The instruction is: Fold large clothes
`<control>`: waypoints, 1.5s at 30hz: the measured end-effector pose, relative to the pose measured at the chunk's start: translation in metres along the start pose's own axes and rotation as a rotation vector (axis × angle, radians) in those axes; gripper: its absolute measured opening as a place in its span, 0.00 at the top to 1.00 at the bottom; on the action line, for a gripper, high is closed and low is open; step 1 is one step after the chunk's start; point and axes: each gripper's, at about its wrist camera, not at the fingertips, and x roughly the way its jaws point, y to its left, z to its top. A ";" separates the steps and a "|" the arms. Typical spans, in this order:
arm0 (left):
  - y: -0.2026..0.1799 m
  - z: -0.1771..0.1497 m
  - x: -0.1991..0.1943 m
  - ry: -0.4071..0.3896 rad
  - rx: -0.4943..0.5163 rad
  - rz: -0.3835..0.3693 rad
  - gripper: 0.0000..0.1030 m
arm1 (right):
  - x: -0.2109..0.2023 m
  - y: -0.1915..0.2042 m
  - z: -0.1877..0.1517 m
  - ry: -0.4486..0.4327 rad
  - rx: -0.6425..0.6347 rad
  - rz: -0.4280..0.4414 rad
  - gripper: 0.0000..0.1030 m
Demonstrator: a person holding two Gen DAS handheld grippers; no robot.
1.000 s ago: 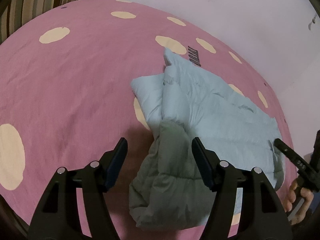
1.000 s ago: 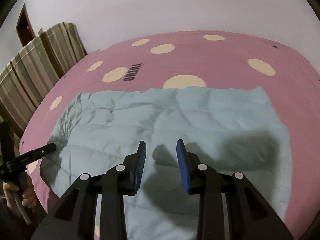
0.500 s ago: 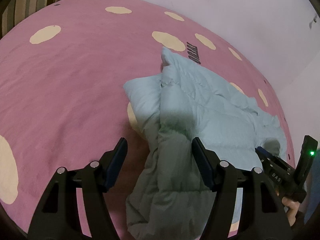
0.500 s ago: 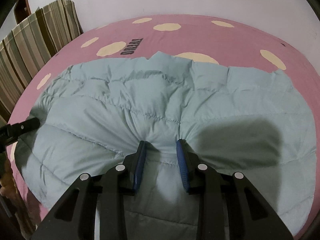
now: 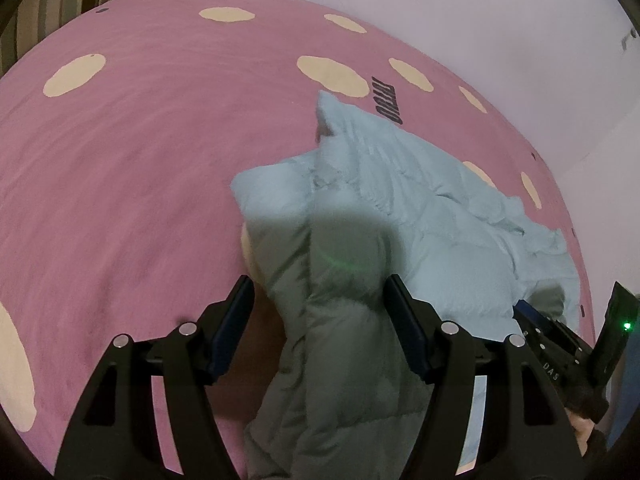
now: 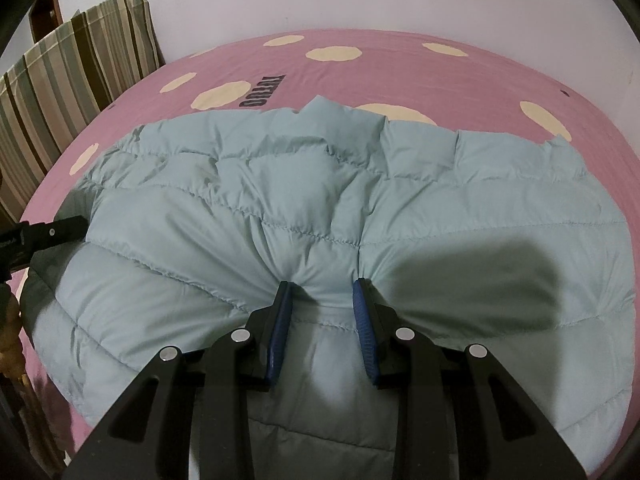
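A pale blue quilted jacket [image 5: 400,208] lies spread on a pink bedspread with cream dots [image 5: 140,140]. In the left wrist view its near end is bunched into a thick fold that runs between the fingers of my left gripper [image 5: 319,292]. Those jaws stand wide, and the left finger is clear of the cloth. In the right wrist view my right gripper [image 6: 322,292] is pressed down into the jacket [image 6: 280,184] and shut on a pinch of fabric that puckers between its blue pads. The right gripper's black body [image 5: 560,332] shows at the left view's right edge.
Striped cushions [image 6: 72,64] stand at the bed's left end against a pale wall. The pink bedspread [image 6: 400,76] stretches beyond the jacket. A black tip of the left gripper [image 6: 48,236] pokes in at the jacket's left edge, with a hand [image 6: 8,320] below it.
My right gripper came down from above the jacket onto it, and the fabric now bunches between its pads. The left gripper edged closer over the jacket's bunched end.
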 end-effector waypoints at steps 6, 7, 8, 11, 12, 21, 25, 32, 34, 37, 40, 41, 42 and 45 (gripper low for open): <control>-0.009 0.006 0.014 0.032 0.033 0.015 0.33 | 0.000 0.000 0.000 -0.001 -0.001 0.000 0.69; -0.009 0.007 0.016 0.038 0.030 0.020 0.31 | 0.000 0.000 0.000 -0.002 -0.001 -0.001 0.69; -0.008 0.008 0.019 0.044 0.024 0.026 0.29 | 0.000 0.000 -0.001 -0.004 -0.002 -0.001 0.69; -0.004 0.009 0.024 0.064 0.002 0.017 0.29 | 0.001 0.000 -0.001 -0.008 -0.003 -0.002 0.69; -0.004 0.009 0.026 0.069 -0.001 0.014 0.29 | 0.001 0.000 -0.001 -0.009 -0.002 -0.002 0.69; -0.011 0.010 0.038 0.107 0.013 -0.082 0.63 | 0.002 0.003 -0.004 -0.022 -0.004 -0.010 0.69; -0.019 0.009 0.034 0.095 0.009 -0.085 0.79 | 0.002 0.004 -0.004 -0.026 -0.009 -0.014 0.69; -0.048 0.007 0.007 0.047 0.050 -0.016 0.86 | 0.002 0.004 -0.004 -0.026 -0.008 -0.016 0.69; -0.064 0.007 -0.008 0.017 0.079 -0.005 0.86 | 0.002 0.004 -0.004 -0.027 -0.004 -0.014 0.69; -0.088 0.008 -0.032 -0.025 0.109 0.004 0.86 | 0.000 0.004 -0.003 -0.037 -0.005 -0.015 0.69; -0.109 0.009 -0.046 -0.053 0.134 0.016 0.86 | -0.012 -0.002 -0.002 -0.059 0.006 -0.019 0.69; -0.115 0.008 -0.050 -0.058 0.142 0.017 0.86 | -0.019 -0.006 -0.003 -0.073 0.019 -0.025 0.69; -0.125 0.008 -0.053 -0.064 0.148 0.019 0.86 | -0.026 -0.011 -0.003 -0.084 0.030 -0.030 0.69; -0.150 0.006 -0.056 -0.078 0.170 0.033 0.86 | -0.050 -0.032 -0.002 -0.128 0.056 -0.061 0.68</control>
